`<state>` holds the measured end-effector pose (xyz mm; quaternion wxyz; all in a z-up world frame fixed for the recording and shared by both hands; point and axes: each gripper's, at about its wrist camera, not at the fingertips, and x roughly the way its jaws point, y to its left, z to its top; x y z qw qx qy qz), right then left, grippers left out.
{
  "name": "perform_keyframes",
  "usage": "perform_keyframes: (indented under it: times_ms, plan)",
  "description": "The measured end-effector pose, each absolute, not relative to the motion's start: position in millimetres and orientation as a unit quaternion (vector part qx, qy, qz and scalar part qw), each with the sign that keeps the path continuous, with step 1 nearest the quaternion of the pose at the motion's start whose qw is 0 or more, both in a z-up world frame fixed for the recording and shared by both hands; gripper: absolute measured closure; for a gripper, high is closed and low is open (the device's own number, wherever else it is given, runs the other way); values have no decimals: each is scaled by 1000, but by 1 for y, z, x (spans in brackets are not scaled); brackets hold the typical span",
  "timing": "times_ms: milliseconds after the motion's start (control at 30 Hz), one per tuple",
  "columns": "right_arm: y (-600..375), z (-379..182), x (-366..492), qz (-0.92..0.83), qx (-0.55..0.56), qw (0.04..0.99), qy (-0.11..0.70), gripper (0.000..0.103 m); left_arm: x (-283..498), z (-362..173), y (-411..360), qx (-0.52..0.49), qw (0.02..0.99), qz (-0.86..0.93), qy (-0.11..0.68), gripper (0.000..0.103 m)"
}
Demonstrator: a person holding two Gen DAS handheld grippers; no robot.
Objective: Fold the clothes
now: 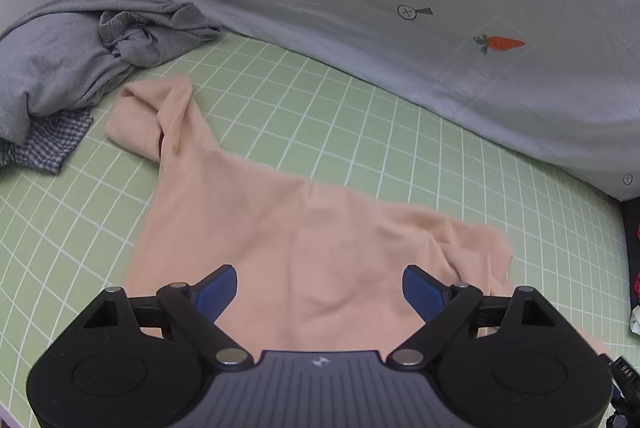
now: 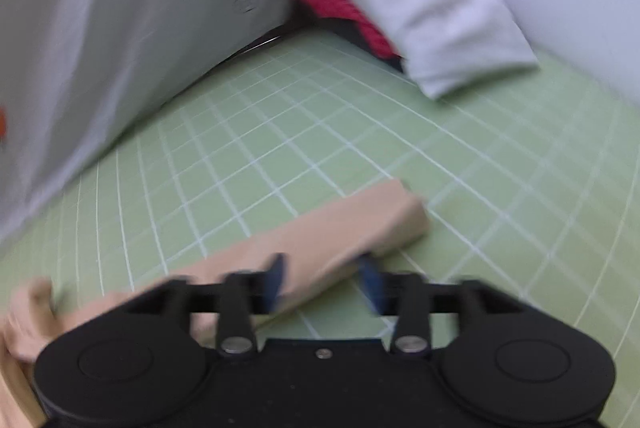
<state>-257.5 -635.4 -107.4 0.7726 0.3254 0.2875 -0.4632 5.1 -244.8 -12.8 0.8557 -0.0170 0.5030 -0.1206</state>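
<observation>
A peach long-sleeved top (image 1: 256, 224) lies spread on the green grid sheet (image 1: 320, 116), one sleeve reaching to the far left. My left gripper (image 1: 320, 288) is open above the body of the top, holding nothing. In the right wrist view, which is blurred, a sleeve of the peach top (image 2: 336, 228) runs across the sheet. My right gripper (image 2: 324, 280) is open with its blue fingers on either side of that sleeve, not closed on it.
A pile of grey clothes (image 1: 80, 48) and a checked garment (image 1: 44, 144) lie at the far left. A grey printed quilt (image 1: 400, 8) rises along the back. A white pillow (image 2: 420, 8) and red fabric (image 2: 340, 12) lie at the far right.
</observation>
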Motion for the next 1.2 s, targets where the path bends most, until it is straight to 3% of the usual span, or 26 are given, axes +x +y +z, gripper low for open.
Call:
perform_keyframes:
  times_ms: [100, 167, 233, 267, 400, 500, 567, 633, 700, 733, 1000, 1200]
  plan:
    - [-648, -114, -268, -490, 360, 745, 274, 39, 1, -10, -244, -16, 856, -119, 502, 13]
    - [-654, -120, -274, -497, 380, 732, 270, 42, -2, -7, -243, -14, 859, -117, 499, 13]
    - [-656, -122, -280, -486, 385, 739, 265, 68, -5, -4, -240, -16, 861, -110, 497, 13]
    - [-656, -121, -281, -474, 378, 749, 265, 101, -7, -3, -239, -18, 861, -107, 496, 13]
    - [-629, -83, -304, -483, 295, 797, 209, 100, -18, 4, -229, -26, 867, -94, 488, 13]
    - [-615, -85, -317, -506, 266, 782, 248, 99, -27, 6, -217, -28, 872, -80, 482, 13]
    - [-612, -97, -318, -508, 273, 761, 298, 96, -31, 4, -205, -35, 869, -72, 488, 13]
    - [-607, -104, -317, -512, 275, 743, 331, 82, -30, 3, -193, -39, 868, -64, 491, 13]
    - [-593, -90, -310, -532, 245, 747, 314, 27, -29, 4, -181, -39, 870, -57, 488, 13]
    - [-587, -83, -304, -538, 233, 751, 304, 22, -23, 5, -174, -42, 870, -54, 487, 13]
    - [-564, -58, -208, -417, 275, 813, 301, 11, 43, -5, -134, -62, 867, -39, 492, 12]
    - [-535, -79, -94, -300, 305, 831, 356, 10, 119, -38, -126, -98, 850, -39, 516, 12]
